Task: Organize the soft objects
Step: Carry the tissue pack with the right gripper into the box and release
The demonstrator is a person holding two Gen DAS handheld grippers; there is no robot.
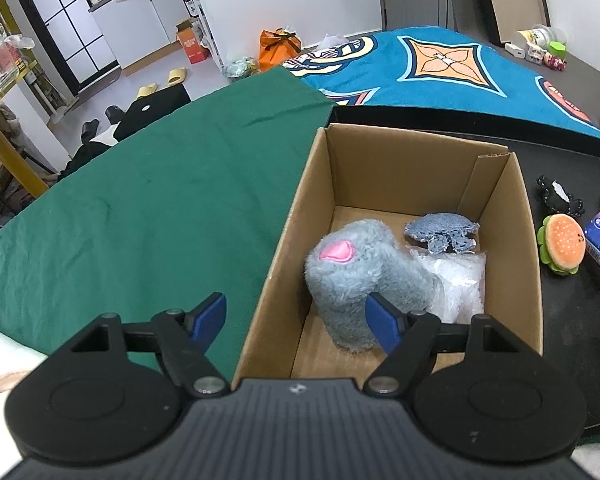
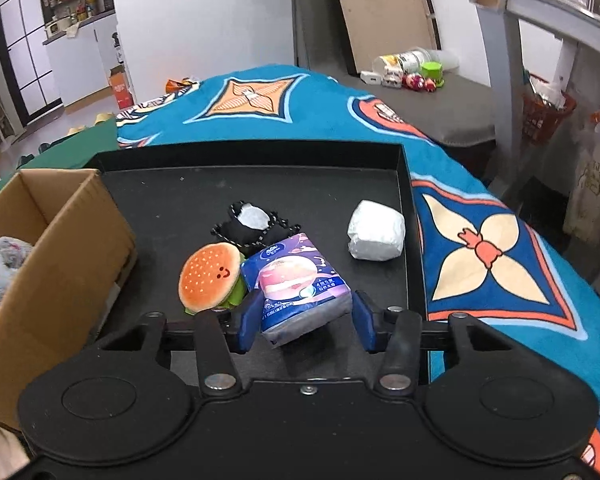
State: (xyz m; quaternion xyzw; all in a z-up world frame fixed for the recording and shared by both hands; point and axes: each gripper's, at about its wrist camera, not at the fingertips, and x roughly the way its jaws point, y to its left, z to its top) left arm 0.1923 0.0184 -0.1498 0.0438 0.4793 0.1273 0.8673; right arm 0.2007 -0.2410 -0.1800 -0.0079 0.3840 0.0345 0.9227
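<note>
Box (image 1: pixel 400 168) at left end of tray (image 2: pixel 260 184), already holding grey plush (image 1: pixel 352 280), denim scrap (image 1: pixel 440 232) and clear bag (image 1: pixel 456 280); so roughly three items stowed. Left on tray, all well apart from box interior: burger plush (image 2: pixel 210 276), black pouch (image 2: pixel 252 224), white bundle (image 2: pixel 376 230), tissue pack (image 2: pixel 300 288). Left gripper (image 1: pixel 296 320) spread wide, nothing between jaws, hanging above near wall of box, one pad over green cloth (image 1: pixel 160 200), the other over grey plush. Right gripper (image 2: pixel 304 324) astride tissue pack: left pad touching pack's side, small gap seeming to show at right pad, so grip not judged firm; cannot tell whether pack is lifted off tray or tilted against burger plush. Judged stage: about halfway, fourth item being picked up. Remaining: carry tissue pack to box, then burger plush, pouch and bundle. Room in box looks sufficient near far wall.
</note>
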